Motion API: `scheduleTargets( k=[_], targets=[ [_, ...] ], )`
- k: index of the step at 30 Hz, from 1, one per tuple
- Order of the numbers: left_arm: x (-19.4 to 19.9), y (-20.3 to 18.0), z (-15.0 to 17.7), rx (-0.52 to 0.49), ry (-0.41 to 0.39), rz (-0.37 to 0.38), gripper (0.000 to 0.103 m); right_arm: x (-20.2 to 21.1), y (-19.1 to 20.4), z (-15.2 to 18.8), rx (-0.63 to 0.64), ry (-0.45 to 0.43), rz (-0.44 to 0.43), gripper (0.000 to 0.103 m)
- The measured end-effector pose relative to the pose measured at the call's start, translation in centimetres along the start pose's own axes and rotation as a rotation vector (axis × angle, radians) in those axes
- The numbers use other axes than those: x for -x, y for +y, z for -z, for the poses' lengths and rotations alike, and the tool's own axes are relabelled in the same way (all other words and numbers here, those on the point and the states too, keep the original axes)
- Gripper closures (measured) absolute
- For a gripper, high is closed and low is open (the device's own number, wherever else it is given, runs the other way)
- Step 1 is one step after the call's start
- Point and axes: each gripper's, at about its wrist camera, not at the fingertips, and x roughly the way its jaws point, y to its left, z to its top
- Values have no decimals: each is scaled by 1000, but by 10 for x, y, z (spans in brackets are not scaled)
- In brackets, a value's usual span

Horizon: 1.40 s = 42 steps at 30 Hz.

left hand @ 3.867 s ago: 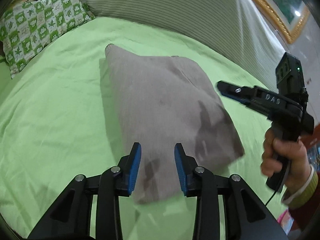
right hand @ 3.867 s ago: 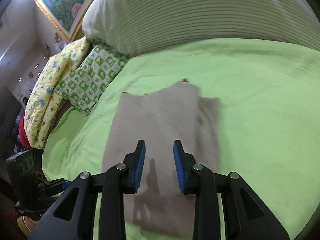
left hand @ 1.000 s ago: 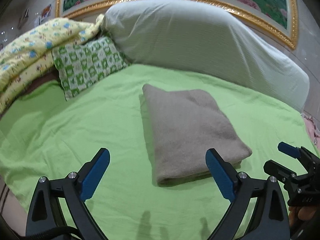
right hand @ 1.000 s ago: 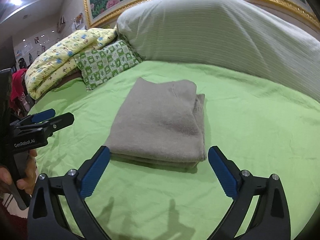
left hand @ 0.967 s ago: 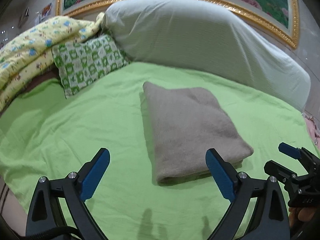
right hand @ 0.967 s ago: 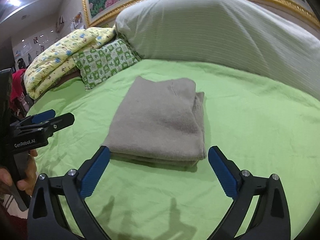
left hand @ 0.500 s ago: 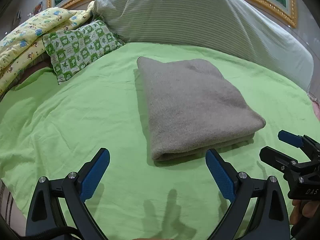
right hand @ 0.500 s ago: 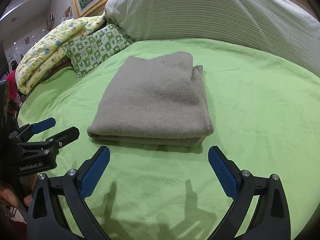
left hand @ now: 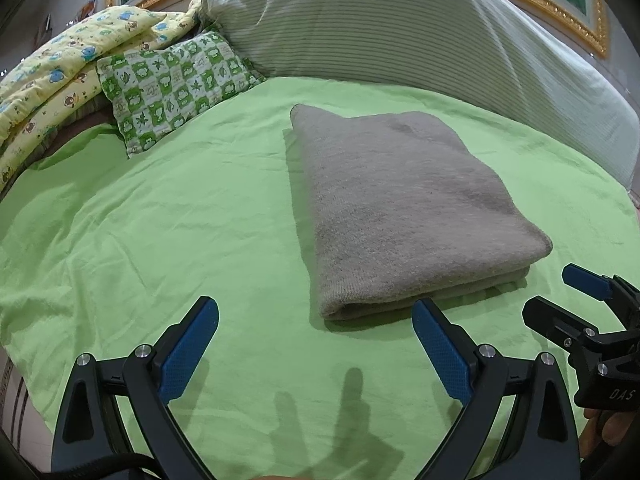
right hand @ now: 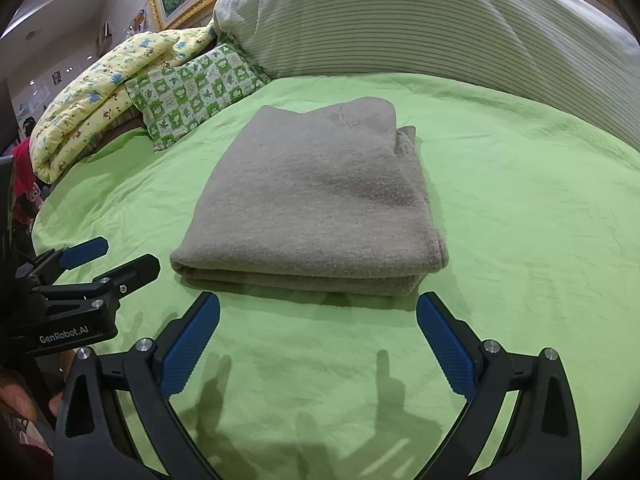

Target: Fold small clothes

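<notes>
Folded grey garment (left hand: 400, 200) on green sheet (left hand: 160, 220); checked pillow (left hand: 172, 84) beyond; both grippers spread apart, empty.

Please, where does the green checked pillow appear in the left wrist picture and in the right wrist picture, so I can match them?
Left wrist view: the green checked pillow is in the upper left, left of the folded grey garment.
Right wrist view: the green checked pillow is upper left of centre, behind the garment's left far corner.
Shared landmark: the folded grey garment on the green sheet.
</notes>
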Motion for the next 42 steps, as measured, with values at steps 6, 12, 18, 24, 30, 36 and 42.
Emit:
scheduleTargets(
  k=[6,12,18,24,30,36,42],
  targets=[
    [-3,-3,-2,-1,10,3,5,-2,-2,-2,-14,1,-5,4],
    [-5,-4,-4,-6,20,14,5,-2,-1,-5,-22,-5,-13,4],
    [-4,-5,-6,-4,26,17,5,-1,-1,-7,-24,-6,-19,4],
    [-3,-7,-6,-8,23,19,5,-1,-1,-7,-26,-6,-18,4],
    [-3,-7,-6,-10,25,15,5,-1,-2,-7,-28,-3,-20,4],
    [-3,-6,-5,-10,29,19,5,-1,-4,-8,-26,-2,-21,4],
    [-5,-7,-6,-9,34,20,5,0,-4,-7,-32,2,-12,4]
  ],
)
